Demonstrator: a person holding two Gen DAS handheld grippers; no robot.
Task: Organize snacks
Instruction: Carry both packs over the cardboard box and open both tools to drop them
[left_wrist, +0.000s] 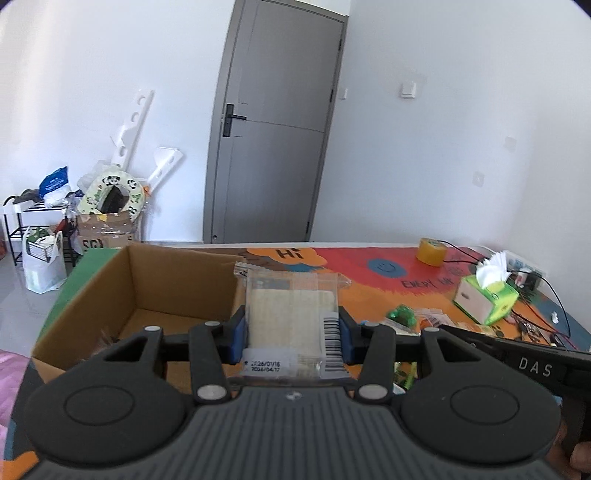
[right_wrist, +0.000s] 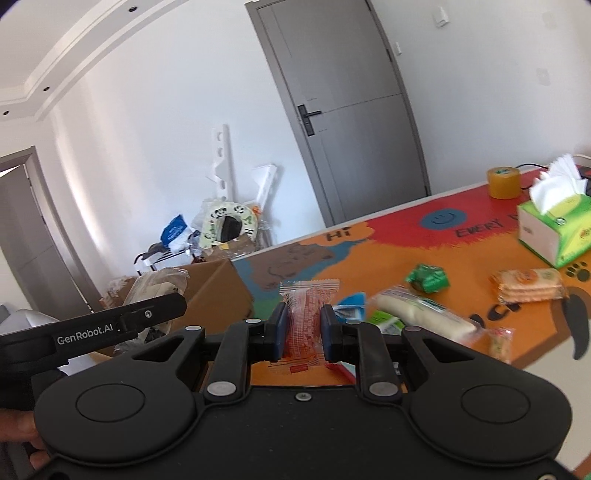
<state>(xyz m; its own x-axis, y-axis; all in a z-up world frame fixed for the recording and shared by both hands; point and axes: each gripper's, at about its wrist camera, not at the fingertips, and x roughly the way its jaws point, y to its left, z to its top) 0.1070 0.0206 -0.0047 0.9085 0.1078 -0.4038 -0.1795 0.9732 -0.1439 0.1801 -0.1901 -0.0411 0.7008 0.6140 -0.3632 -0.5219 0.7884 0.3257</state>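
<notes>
Left wrist view: mounted just behind the left gripper (left_wrist: 291, 332), looking forward along its jaws and slightly down, close over the cardboard box (left_wrist: 147, 291) at the counter (left_wrist: 369, 295) edge, facing the grey door (left_wrist: 277, 129). Right wrist view: same mounting behind the right gripper (right_wrist: 303, 326), rolled, so the counter (right_wrist: 369, 258) slopes. Shared by both: door (right_wrist: 351, 110), box (right_wrist: 218, 291), tape roll (left_wrist: 431, 252) (right_wrist: 504, 182), tissue box (left_wrist: 485, 295) (right_wrist: 554, 229), each other's gripper at the edge.

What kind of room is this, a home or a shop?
Most likely a room in a home: a grey door, household clutter piled by the wall, and a table with a colourful cartoon cover bearing a tissue box.
</notes>
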